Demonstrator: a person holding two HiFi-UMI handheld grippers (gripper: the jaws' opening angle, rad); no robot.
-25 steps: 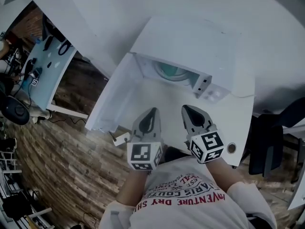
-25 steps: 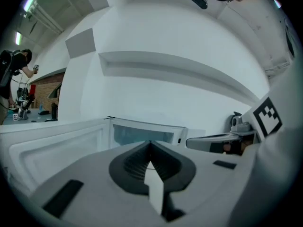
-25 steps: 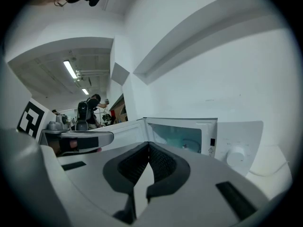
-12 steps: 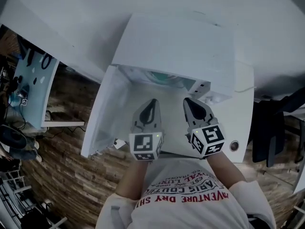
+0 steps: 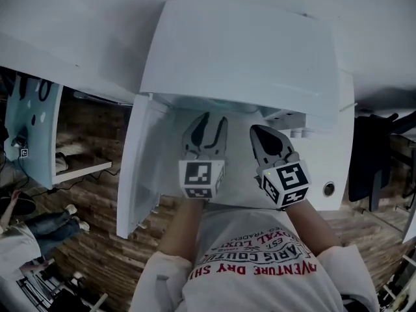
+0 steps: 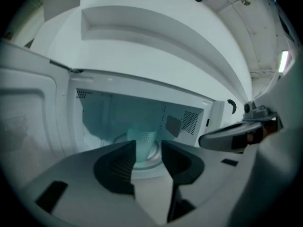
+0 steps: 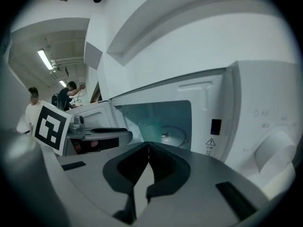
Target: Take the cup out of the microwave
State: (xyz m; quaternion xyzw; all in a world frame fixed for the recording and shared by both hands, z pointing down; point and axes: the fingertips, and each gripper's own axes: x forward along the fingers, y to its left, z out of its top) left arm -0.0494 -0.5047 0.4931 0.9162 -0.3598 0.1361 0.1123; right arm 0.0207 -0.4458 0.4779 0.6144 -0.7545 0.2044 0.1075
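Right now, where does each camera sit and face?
Head view: on the person's head, looking down at microwave, left hand-held gripper, right hand-held gripper, arms.
Left gripper view: on that gripper, facing the cup inside; own jaws opening, nothing between.
Right gripper view: on its gripper, facing cavity; jaws shut.
Gripper views share that cavity.

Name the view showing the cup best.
Left gripper view: the cup stands in the microwave, seen beyond the opening fingers. Head view hides it under the microwave top; right gripper view shows no clear cup.
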